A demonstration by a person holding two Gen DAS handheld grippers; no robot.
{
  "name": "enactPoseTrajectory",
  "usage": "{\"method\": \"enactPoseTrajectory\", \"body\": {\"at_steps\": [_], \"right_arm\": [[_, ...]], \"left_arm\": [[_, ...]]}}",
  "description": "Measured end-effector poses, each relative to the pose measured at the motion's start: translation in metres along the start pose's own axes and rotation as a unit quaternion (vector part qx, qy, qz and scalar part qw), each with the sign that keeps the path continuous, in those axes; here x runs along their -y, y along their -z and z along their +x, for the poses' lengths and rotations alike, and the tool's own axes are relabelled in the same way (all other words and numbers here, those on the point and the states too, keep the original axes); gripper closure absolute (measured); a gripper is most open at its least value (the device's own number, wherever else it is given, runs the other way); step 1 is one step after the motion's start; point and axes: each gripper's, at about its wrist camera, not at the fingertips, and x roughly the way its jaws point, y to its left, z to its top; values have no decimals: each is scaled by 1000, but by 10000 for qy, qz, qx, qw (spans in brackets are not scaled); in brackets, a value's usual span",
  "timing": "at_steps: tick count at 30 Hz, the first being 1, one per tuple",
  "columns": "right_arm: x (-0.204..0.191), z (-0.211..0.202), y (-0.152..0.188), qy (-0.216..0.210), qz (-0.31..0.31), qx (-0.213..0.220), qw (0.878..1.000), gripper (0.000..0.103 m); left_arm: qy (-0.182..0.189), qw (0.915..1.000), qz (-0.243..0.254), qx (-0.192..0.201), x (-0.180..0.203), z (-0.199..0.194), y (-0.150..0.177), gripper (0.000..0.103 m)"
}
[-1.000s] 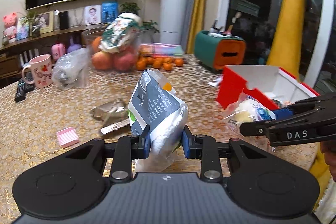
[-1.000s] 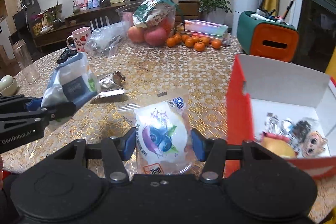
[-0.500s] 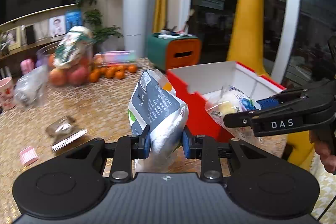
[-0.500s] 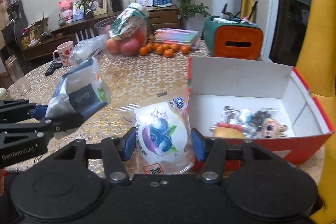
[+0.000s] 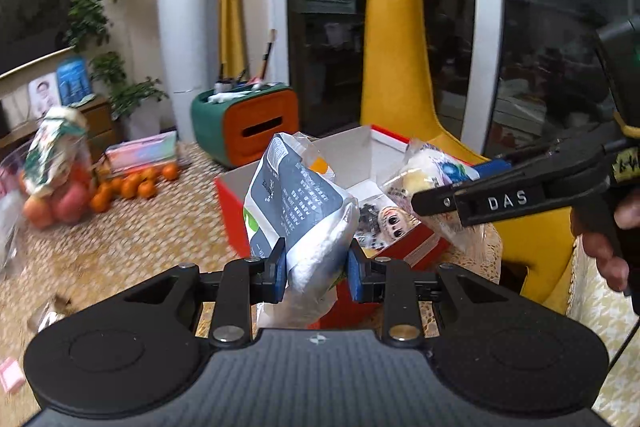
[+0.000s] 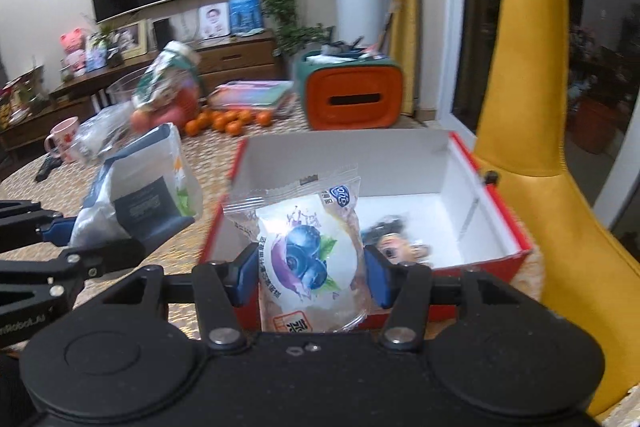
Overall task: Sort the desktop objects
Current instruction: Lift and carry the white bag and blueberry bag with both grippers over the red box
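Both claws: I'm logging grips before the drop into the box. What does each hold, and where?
Left claw pinches the grey-and-white snack bag at its lower end. Right claw clamps the blueberry pastry packet across its middle.

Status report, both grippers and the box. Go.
Left hand-held gripper shut on grey snack bag. Right hand-held gripper shut on blueberry packet. Red box open ahead, toys inside, nothing blocking.

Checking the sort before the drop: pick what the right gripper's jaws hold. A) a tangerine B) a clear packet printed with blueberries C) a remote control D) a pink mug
B: in the right wrist view the right gripper has its jaws closed on the blueberry packet, held up in front of the open red box.
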Motion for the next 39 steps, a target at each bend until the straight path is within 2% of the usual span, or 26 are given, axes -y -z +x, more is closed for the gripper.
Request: {"method": "enactPoseTrajectory", "body": {"at_steps": [9, 17, 28, 39], "right_arm": [[38, 18, -18, 275, 253, 37, 9993, 49], [60, 51, -31, 499, 364, -99, 9980, 49], [75, 104, -42, 712, 311, -393, 9962, 49], [77, 141, -33, 780, 219, -774, 9937, 49]], "left_arm": [[257, 9994, 83, -230, 10, 46, -31, 75], [93, 9980, 74, -621, 4, 96, -51, 75], [-66, 9918, 203, -1257, 0, 157, -51, 75], [-38, 9848, -27, -1736, -10, 182, -37, 75]]}}
